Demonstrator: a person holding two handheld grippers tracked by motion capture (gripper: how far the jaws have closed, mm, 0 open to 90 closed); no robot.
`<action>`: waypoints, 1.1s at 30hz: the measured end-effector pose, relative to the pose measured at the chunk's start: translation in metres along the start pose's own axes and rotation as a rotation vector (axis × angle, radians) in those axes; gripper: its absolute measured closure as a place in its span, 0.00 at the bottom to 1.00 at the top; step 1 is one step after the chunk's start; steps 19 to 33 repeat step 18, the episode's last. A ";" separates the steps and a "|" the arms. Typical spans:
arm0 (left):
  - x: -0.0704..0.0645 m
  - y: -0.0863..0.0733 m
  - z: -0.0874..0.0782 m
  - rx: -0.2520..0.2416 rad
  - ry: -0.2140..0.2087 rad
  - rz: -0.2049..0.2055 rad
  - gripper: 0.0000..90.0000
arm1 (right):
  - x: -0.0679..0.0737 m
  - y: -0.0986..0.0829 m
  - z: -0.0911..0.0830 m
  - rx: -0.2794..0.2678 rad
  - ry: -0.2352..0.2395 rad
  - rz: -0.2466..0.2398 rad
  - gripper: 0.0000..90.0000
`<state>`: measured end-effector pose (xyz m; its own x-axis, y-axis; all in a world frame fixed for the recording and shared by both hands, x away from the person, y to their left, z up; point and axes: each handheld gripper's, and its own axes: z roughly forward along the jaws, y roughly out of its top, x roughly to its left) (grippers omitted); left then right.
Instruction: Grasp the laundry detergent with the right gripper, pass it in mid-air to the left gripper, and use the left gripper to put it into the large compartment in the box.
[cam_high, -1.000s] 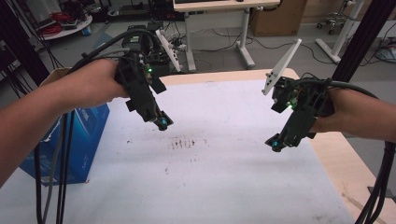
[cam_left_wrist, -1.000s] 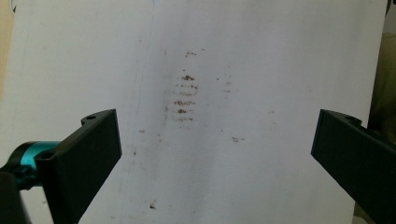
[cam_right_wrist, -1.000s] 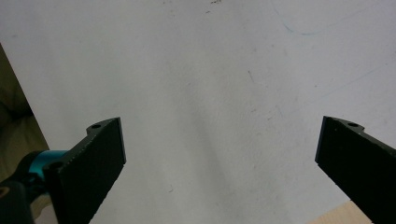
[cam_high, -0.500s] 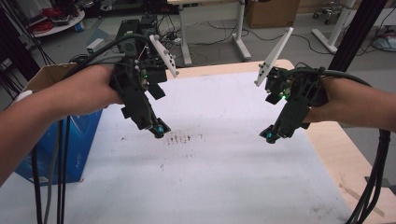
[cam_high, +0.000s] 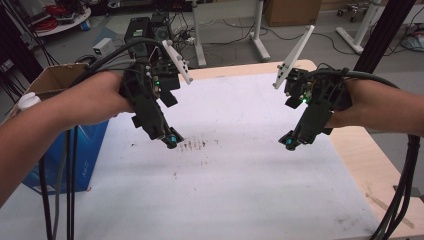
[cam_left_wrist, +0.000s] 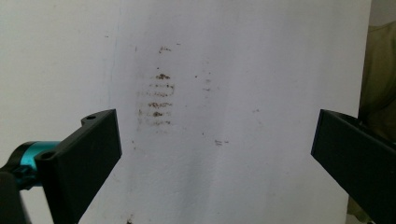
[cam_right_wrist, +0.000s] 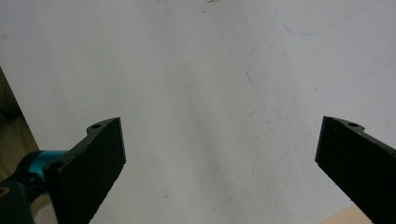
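Observation:
Two hand-held black grippers hover over a white sheet (cam_high: 240, 185) that covers the table. My left gripper (cam_high: 170, 139) points down at the sheet's left middle, just left of a patch of brown smudges (cam_high: 192, 145). In the left gripper view its jaws stand wide apart with nothing between them, and the brown smudges (cam_left_wrist: 159, 98) lie ahead. My right gripper (cam_high: 290, 141) hangs over the sheet's right side. Its jaws are also wide apart over bare white sheet (cam_right_wrist: 210, 93) in the right gripper view.
A blue box (cam_high: 80, 160) and an open cardboard box (cam_high: 47, 80) stand off the table's left side. The bare wooden table edge (cam_high: 370, 165) shows at the right. Cables (cam_high: 400, 200) trail from both grippers. Desks and equipment stand on the floor beyond.
Both hands and grippers have shifted slightly toward the far side of the table, staying above the sheet. The jaws look unchanged.

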<state>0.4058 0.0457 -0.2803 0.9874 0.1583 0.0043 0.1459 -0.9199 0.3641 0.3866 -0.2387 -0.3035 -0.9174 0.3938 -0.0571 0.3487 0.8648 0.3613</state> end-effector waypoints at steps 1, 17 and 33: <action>0.000 0.000 0.000 0.003 0.001 0.005 0.02 | 0.000 0.000 0.000 0.000 0.000 -0.001 0.01; 0.004 -0.005 0.001 -0.004 0.007 -0.006 0.02 | 0.001 0.000 0.004 -0.005 -0.004 0.004 0.01; 0.005 -0.006 0.001 -0.006 0.013 -0.010 0.02 | 0.002 0.000 0.003 -0.007 -0.007 0.008 0.01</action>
